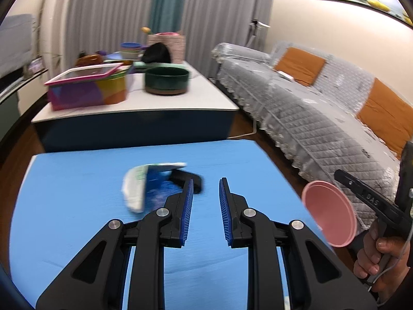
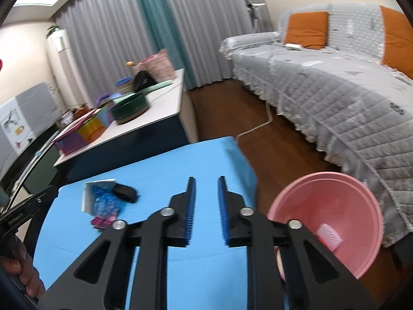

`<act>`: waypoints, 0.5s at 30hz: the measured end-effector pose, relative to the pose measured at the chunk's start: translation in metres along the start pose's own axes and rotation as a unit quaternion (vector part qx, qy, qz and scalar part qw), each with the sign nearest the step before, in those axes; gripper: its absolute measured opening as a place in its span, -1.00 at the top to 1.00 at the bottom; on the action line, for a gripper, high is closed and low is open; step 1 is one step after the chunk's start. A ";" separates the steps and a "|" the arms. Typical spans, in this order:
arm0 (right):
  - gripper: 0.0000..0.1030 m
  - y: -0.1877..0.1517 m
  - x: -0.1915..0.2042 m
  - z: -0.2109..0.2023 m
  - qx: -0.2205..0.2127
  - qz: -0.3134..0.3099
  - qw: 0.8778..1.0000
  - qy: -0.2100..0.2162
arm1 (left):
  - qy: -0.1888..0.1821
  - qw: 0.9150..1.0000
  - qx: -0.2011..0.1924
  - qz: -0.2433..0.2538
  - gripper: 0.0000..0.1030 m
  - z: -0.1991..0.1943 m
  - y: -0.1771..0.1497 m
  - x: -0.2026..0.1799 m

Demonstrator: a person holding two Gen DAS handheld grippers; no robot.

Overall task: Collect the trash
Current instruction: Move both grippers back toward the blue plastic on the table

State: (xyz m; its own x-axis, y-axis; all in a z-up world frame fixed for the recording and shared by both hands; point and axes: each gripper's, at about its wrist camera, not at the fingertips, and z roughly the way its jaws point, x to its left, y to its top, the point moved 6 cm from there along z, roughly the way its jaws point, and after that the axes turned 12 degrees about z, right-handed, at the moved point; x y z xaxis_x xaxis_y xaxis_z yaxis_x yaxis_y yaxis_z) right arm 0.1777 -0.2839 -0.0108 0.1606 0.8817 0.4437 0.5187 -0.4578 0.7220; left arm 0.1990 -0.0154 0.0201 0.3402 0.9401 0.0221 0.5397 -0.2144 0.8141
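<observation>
Two grippers are held over one blue table (image 1: 77, 219). The left gripper (image 1: 206, 183) has its blue pads a little apart, and nothing is between them. The right gripper (image 2: 206, 180) also has a small gap between its pads, with nothing inside.

On the blue table lies one little heap of trash (image 2: 103, 201). I count about four bits in it: a white paper piece (image 1: 134, 191), a shiny blue wrapper (image 2: 105, 202), a pink and purple scrap (image 2: 102, 221) and a black lump (image 2: 125, 192). The heap is blurry, so I cannot be sure of that count. It sits left of both grippers, close to the left one.

One pink bucket (image 2: 335, 206) stands on the floor just beside the table's right edge. Inside it is one pale ribbed thing (image 2: 329, 233), partly hidden by the right gripper's arm, and I cannot tell what it is.

Behind is one white table (image 1: 206, 98) crowded with bowls and boxes, too blurry to count. One long sofa (image 1: 322, 118) is cut off at the right.
</observation>
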 end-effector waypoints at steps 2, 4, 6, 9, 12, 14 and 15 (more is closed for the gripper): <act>0.83 -0.007 0.018 0.006 0.006 -0.009 1.000 0.021 | 0.013 1.000 0.007 -0.008 0.59 0.002 -0.006 0.014; 0.84 -0.015 0.034 0.012 0.013 -0.021 0.999 0.040 | 0.027 0.999 0.017 -0.021 0.59 0.006 -0.013 0.031; 0.83 -0.022 0.047 0.019 0.021 -0.031 0.998 0.053 | 0.037 0.999 0.026 -0.031 0.59 0.008 -0.020 0.045; 0.75 -0.032 0.058 0.029 0.035 -0.037 0.997 0.064 | 0.046 0.997 0.037 -0.043 0.59 0.013 -0.028 0.060; 0.71 -0.040 0.065 0.041 0.051 -0.041 0.995 0.070 | 0.051 0.996 0.047 -0.048 0.59 0.022 -0.031 0.064; 0.59 -0.046 0.068 0.048 0.058 -0.041 0.995 0.074 | 0.052 0.996 0.053 -0.048 0.59 0.029 -0.032 0.064; 0.55 -0.047 0.069 0.050 0.060 -0.042 0.994 0.075 | 0.053 0.996 0.057 -0.046 0.58 0.035 -0.032 0.063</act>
State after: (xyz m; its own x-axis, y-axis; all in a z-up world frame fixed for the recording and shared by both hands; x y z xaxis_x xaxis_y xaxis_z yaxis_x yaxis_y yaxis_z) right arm 0.2063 -0.1957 -0.0409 -0.0092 0.8849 0.4658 0.6237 -0.3590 0.6944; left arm 0.2298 0.0416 -0.0246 0.2059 0.9784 0.0164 0.6506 -0.1494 0.7446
